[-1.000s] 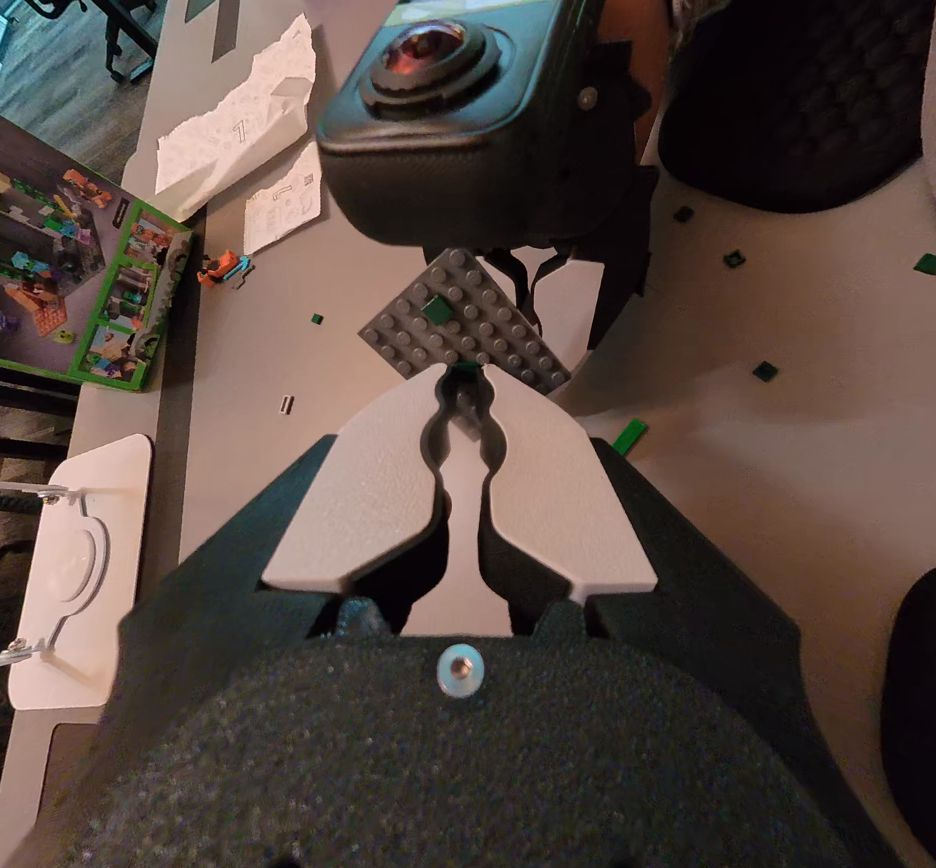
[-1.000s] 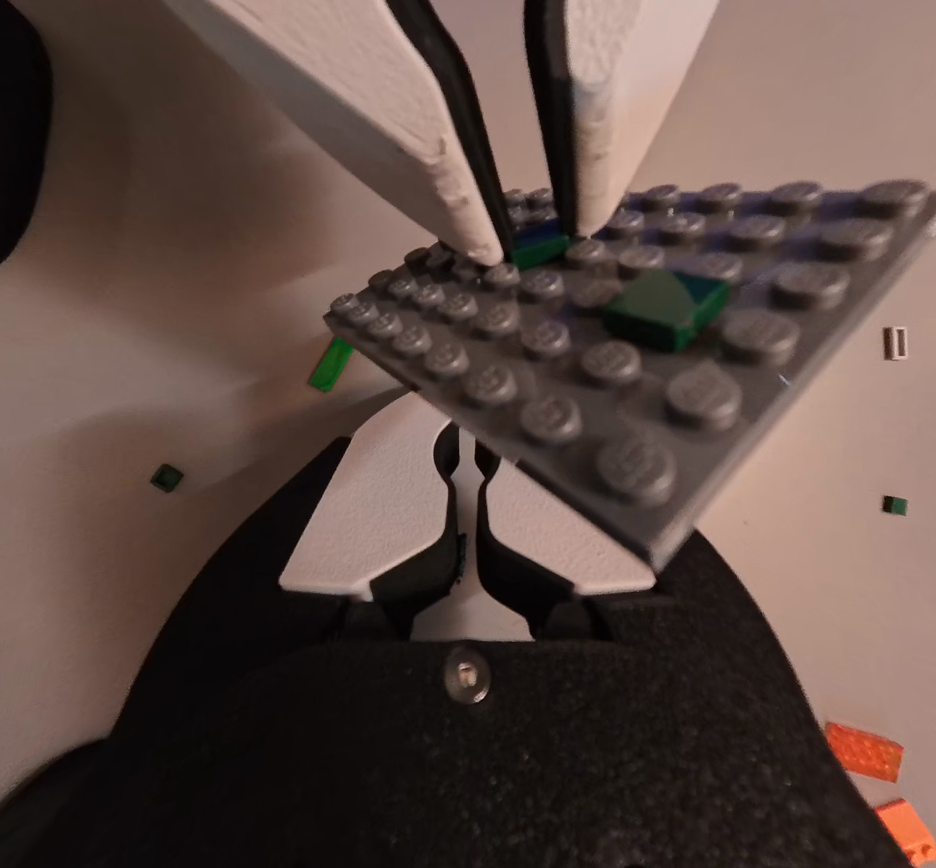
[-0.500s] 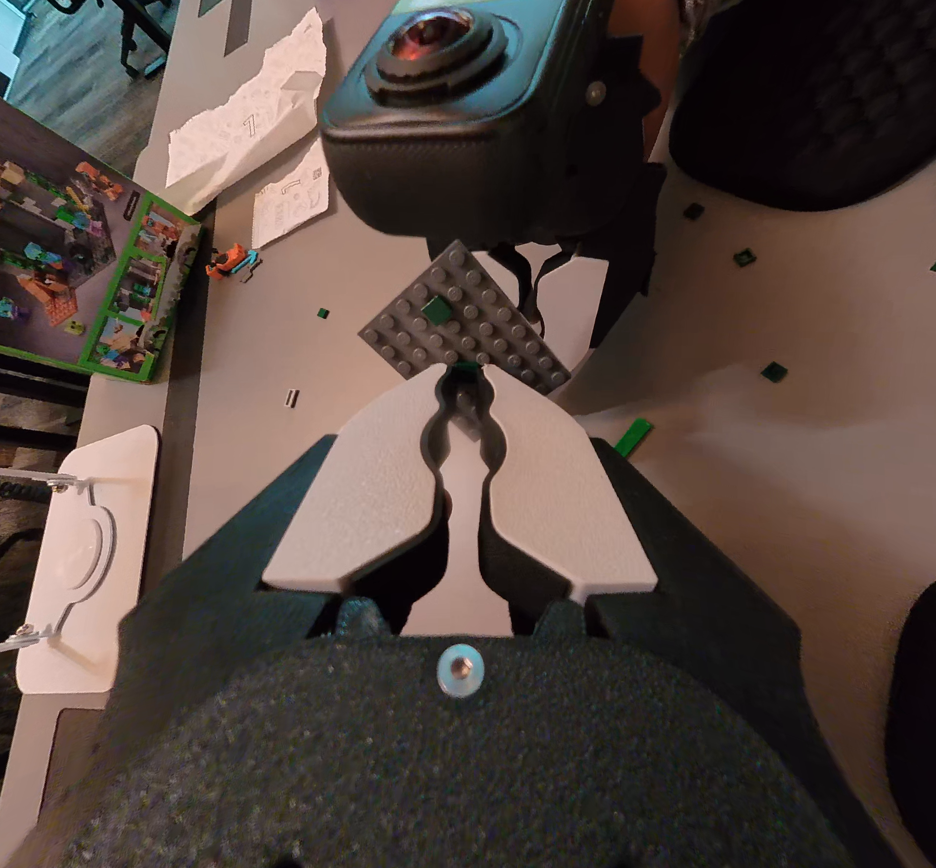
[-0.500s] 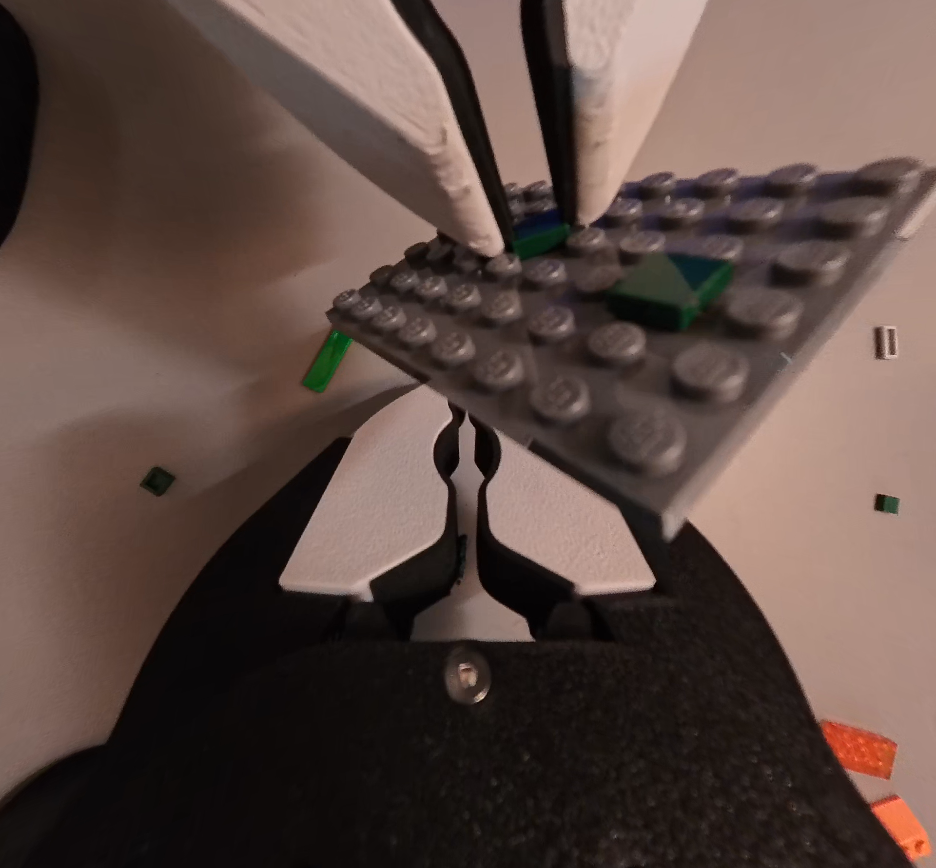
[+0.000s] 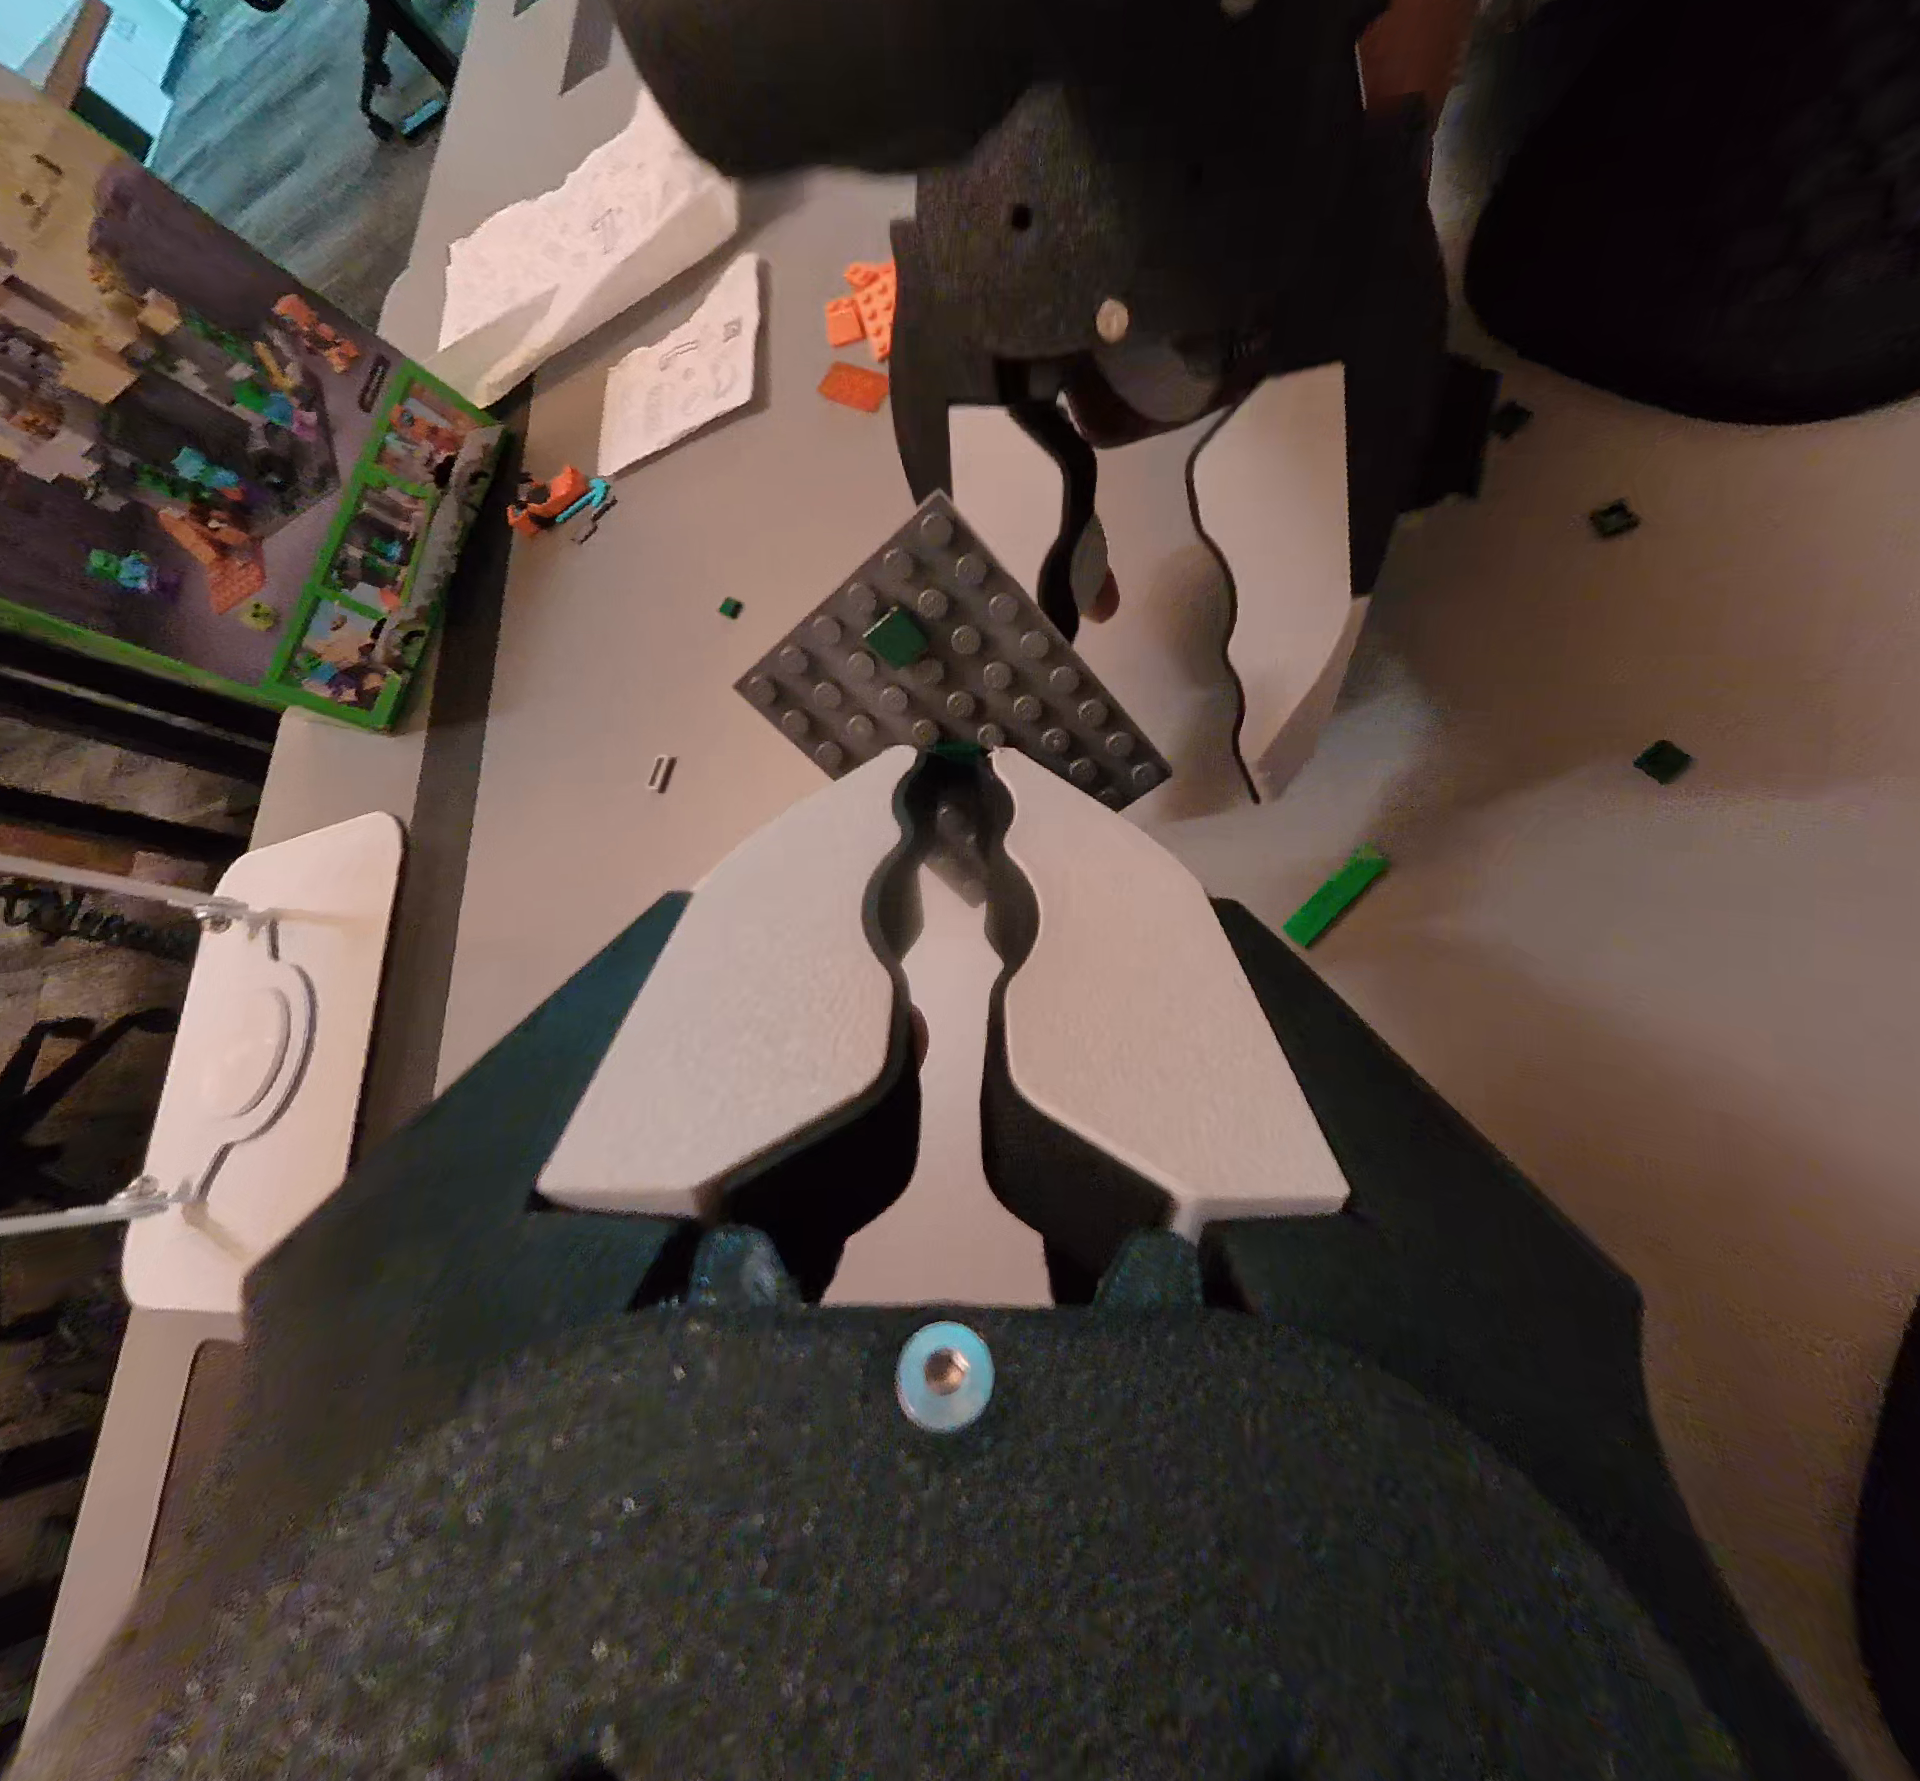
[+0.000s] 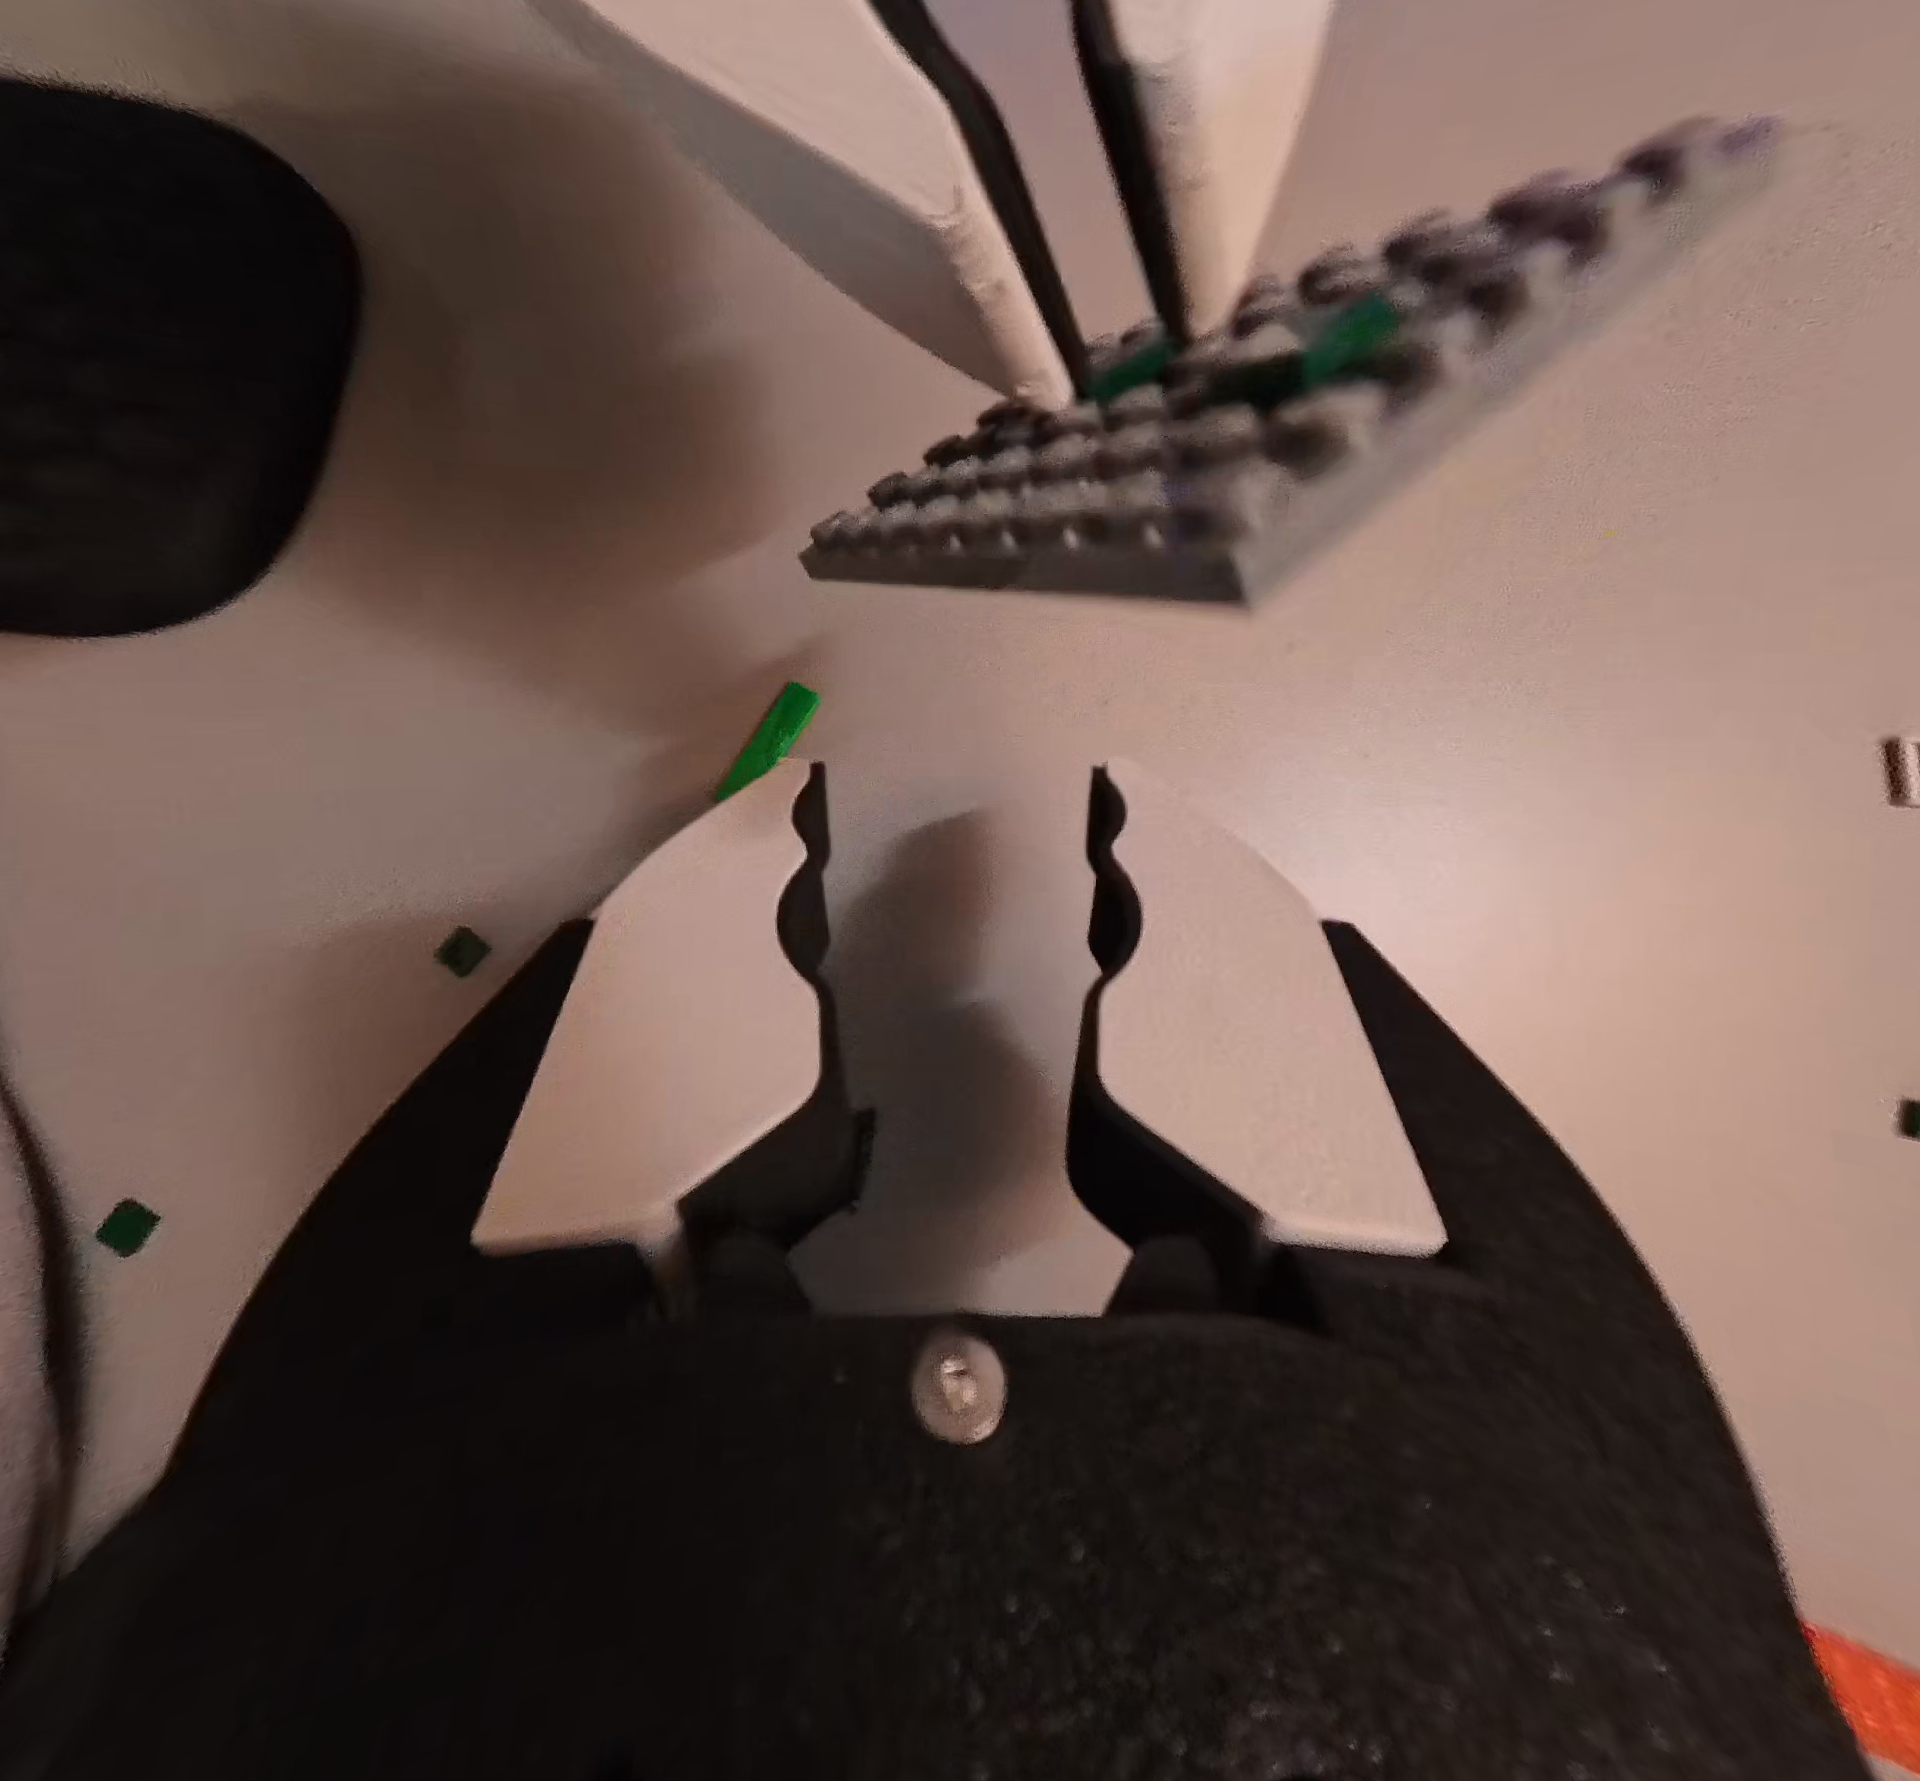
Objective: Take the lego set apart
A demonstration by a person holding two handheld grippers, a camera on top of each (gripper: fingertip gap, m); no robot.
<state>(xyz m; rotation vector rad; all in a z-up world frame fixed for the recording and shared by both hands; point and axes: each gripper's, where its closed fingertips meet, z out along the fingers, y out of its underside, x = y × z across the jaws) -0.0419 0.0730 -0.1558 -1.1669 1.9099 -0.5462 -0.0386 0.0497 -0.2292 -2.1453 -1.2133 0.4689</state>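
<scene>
Most bricks lie loose on the desk. The left tongs pinch a small green piece on the grey plate, lifted. The right tongs are wide open, empty. Two green pieces remain.

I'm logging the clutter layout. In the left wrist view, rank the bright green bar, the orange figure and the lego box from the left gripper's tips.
From the left gripper:
1. Bright green bar, right.
2. Orange figure, upper left.
3. Lego box, far left edge.
</scene>
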